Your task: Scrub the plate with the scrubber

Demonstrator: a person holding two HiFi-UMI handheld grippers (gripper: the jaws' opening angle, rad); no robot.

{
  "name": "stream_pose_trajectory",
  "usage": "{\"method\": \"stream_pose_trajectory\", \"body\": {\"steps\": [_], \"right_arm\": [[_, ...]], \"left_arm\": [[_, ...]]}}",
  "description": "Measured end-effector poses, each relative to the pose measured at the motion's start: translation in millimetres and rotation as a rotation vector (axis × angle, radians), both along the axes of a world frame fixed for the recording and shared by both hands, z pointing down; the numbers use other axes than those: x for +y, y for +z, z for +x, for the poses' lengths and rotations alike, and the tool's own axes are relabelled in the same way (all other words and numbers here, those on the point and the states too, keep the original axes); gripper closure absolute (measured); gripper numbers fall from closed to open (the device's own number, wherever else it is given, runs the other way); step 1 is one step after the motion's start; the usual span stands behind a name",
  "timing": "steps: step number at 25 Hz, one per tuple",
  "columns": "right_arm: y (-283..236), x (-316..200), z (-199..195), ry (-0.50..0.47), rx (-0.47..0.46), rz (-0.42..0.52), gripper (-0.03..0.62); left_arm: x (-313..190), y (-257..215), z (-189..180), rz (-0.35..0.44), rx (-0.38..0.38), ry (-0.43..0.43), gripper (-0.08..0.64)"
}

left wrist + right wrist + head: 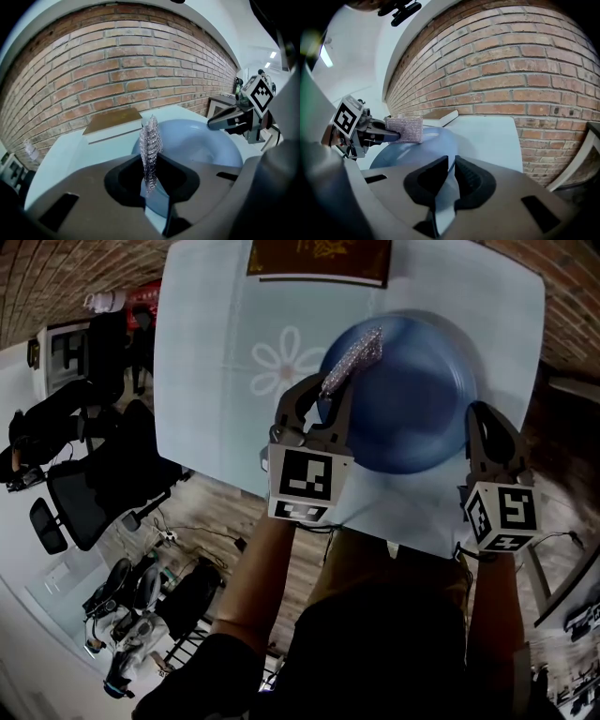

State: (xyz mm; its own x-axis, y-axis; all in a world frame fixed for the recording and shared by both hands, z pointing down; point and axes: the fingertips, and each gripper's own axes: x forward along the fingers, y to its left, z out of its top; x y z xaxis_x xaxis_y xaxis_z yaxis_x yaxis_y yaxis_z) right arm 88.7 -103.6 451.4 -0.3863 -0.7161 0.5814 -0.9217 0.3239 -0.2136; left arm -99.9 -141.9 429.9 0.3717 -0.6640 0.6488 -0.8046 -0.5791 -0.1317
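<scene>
At the far left of the head view a black office chair point(82, 504) stands on a wooden floor point(211, 512), well apart from the work. To its right lies the pale blue counter point(202, 381), with a white flower print point(281, 362) on its surface. A flat brown book point(319, 259) rests at its far edge, close to the brick wall point(117, 70).

Right of the flower, the left gripper point(328, 395) reaches forward over the counter. In the left gripper view its jaws are pressed onto the scrubber point(151, 145), a silvery mesh pad. The pad stands edge-on and upright between the jaws and sticks out past them. In the head view the scrubber point(352, 360) angles over the left part of the plate point(412, 399), near the rim. The right gripper view shows its flat side just above the plate's far edge. No view settles whether it touches the surface.

The plate is round and deep blue. It sits on the near right part of the counter, right of the flower print and nearer than the book.

At the plate's right rim is the right gripper point(486, 423). In the right gripper view its jaws are squeezed onto the rim, and the blue edge runs up through the narrow slot between them. From the left gripper view it comes in from the right, with its tips at the plate's edge.
</scene>
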Motion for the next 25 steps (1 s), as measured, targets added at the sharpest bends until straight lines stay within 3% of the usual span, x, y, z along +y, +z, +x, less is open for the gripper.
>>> {"method": "stream_pose_trajectory", "body": {"steps": [9, 18, 25], "right_arm": [[0, 1, -1, -0.005, 0.005, -0.002, 0.526], [-1, 2, 0, -0.011, 0.003, 0.002, 0.526], [-2, 2, -1, -0.015, -0.005, 0.007, 0.526]], "left_arm": [[72, 9, 1, -0.154, -0.020, 0.050, 0.485], [121, 8, 32, -0.310, 0.111, 0.102, 0.485], [133, 11, 71, -0.370, 0.170, 0.173, 0.485]]}}
